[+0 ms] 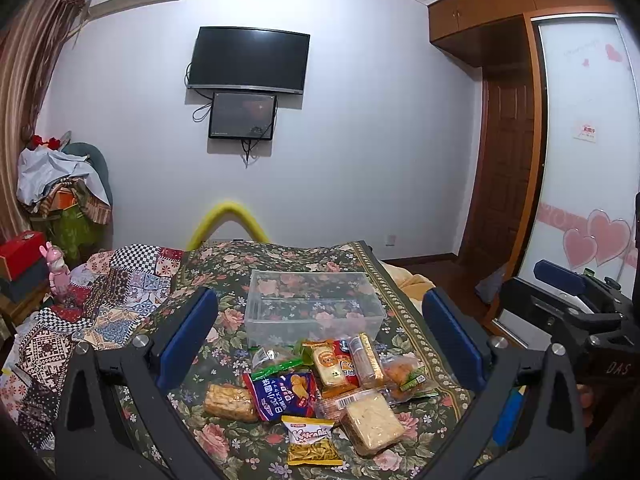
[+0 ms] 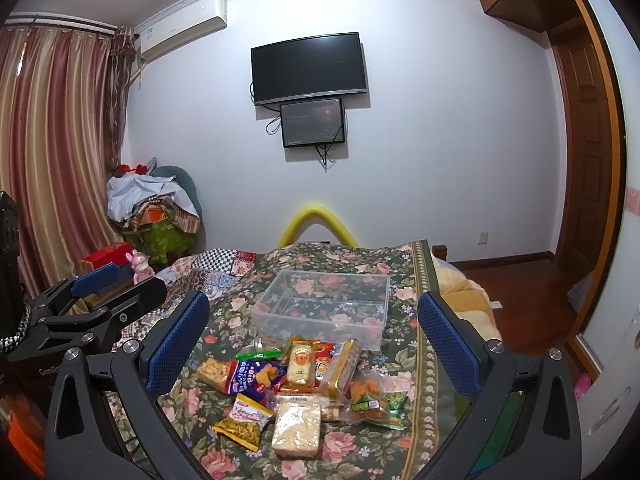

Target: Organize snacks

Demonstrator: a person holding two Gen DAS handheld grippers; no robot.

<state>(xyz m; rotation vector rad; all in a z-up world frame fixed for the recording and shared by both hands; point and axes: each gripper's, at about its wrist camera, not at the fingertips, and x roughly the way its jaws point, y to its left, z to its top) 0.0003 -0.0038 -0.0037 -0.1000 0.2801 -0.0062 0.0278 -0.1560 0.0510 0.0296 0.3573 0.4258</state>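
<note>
A clear plastic bin (image 1: 314, 306) (image 2: 326, 304) stands empty on a floral cloth. In front of it lies a pile of snack packets: a blue chip bag (image 1: 282, 394) (image 2: 256, 376), a yellow Kracks bag (image 1: 312, 442) (image 2: 244, 420), a wrapped sandwich (image 1: 372, 422) (image 2: 297, 428), a bread packet (image 1: 329, 364) (image 2: 301, 362) and others. My left gripper (image 1: 320, 336) is open and empty above the pile. My right gripper (image 2: 314, 338) is open and empty above it too. Each gripper shows at the other view's edge (image 1: 568, 304) (image 2: 92, 300).
The floral cloth (image 1: 224, 264) (image 2: 404, 376) covers a bed, with a patchwork quilt (image 1: 120, 280) to the left. A yellow foam arch (image 1: 228, 220) stands behind the bed. A wardrobe (image 1: 580, 160) is at the right, cluttered boxes (image 1: 24, 256) at the left.
</note>
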